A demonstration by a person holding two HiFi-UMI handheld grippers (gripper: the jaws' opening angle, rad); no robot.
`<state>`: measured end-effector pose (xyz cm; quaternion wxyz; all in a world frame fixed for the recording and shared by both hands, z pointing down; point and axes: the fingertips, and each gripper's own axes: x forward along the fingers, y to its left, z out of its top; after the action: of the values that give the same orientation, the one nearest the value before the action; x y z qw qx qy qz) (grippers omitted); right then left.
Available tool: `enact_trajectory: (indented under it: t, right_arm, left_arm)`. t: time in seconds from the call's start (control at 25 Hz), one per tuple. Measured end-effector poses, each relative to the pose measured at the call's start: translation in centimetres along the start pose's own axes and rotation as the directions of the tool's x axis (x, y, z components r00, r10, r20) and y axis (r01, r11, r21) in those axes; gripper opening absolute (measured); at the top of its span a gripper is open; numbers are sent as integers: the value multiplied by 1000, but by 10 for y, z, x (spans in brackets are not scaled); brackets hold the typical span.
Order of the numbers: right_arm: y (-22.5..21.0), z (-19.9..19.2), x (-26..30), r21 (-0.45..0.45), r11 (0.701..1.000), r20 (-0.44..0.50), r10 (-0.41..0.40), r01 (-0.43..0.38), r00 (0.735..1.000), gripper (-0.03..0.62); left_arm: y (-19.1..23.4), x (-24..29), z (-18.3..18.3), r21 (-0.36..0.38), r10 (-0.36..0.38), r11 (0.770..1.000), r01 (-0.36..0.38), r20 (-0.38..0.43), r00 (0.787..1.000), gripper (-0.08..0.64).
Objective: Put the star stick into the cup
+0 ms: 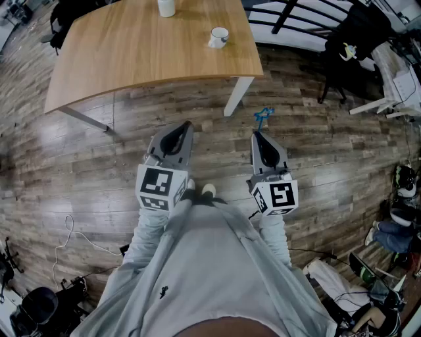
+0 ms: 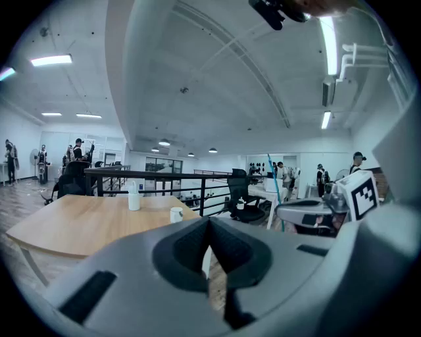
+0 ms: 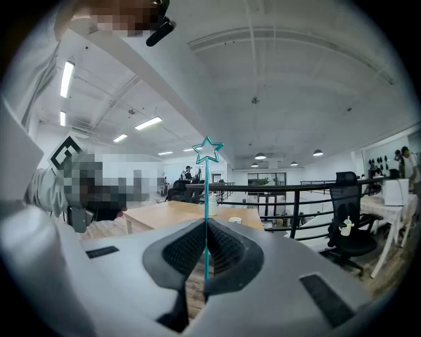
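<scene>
Your right hand-held gripper [image 1: 258, 133] [image 3: 206, 224] is clenched on the star stick [image 1: 263, 117] [image 3: 206, 197]. The jaws pinch the thin blue shaft low down. The rest of the shaft sticks out past the tips with the star end leading, away from you. The stick's long axis runs along the jaws, pointing forward and out over the floor [image 1: 316, 151], not down.

Your left hand-held gripper [image 1: 187, 125] [image 2: 209, 224] has its jaws closed together with nothing between them. It hangs level with the right one, a bit to its left.

The cup [image 1: 219, 37] [image 3: 235, 220] [image 2: 176, 214] sits on the table [image 1: 131, 52], close to the table's right edge. It is well apart from both grippers, far ahead and slightly left of the stick's star end. It looks upright in the left gripper view. A white bottle [image 1: 166, 6] [image 2: 134, 197] stands farther back and left of it on the same table.

Both hand-held grippers are about equally far from the cup, but only the right one carries the stick, so that is your working hand.

As I judge it, the stick is grasped and carrying it over is the step in hand; nothing is in the cup yet. You need to close the gap forward and a little left. Then tip the stick so one end points down over the cup mouth before letting go. The shaft is thin and could swivel in the pinch.
</scene>
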<state>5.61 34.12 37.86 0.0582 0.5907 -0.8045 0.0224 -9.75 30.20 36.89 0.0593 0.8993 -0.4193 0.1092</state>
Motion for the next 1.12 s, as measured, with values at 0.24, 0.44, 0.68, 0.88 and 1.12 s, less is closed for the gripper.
enact_trajectory:
  t: [0.24, 0.44, 0.68, 0.88, 1.12]
  right_arm:
    - [-14, -4, -8, 12, 1000, 0, 5, -5, 1000, 20]
    - [-22, -10, -11, 30, 1000, 6, 8, -8, 1000, 20]
    - [-30, -14, 1, 39, 999, -4, 16, -16, 1000, 20]
    - [-38, -14, 28, 37, 999, -5, 11, -11, 1000, 20]
    - [-53, -1, 83, 29, 1000, -5, -11, 11, 1000, 20]
  left_arm:
    - [-10, 7, 3, 11, 8, 1000, -8, 1, 1000, 18]
    - [-12, 9, 0, 20, 25, 999, -25, -8, 1000, 18]
    - [-4, 20, -5, 13, 42, 999, -42, -22, 999, 18]
    - [19, 37, -5, 8, 52, 999, -51, -17, 999, 18]
    - [65, 80, 12, 0, 40, 999, -40, 4, 999, 18]
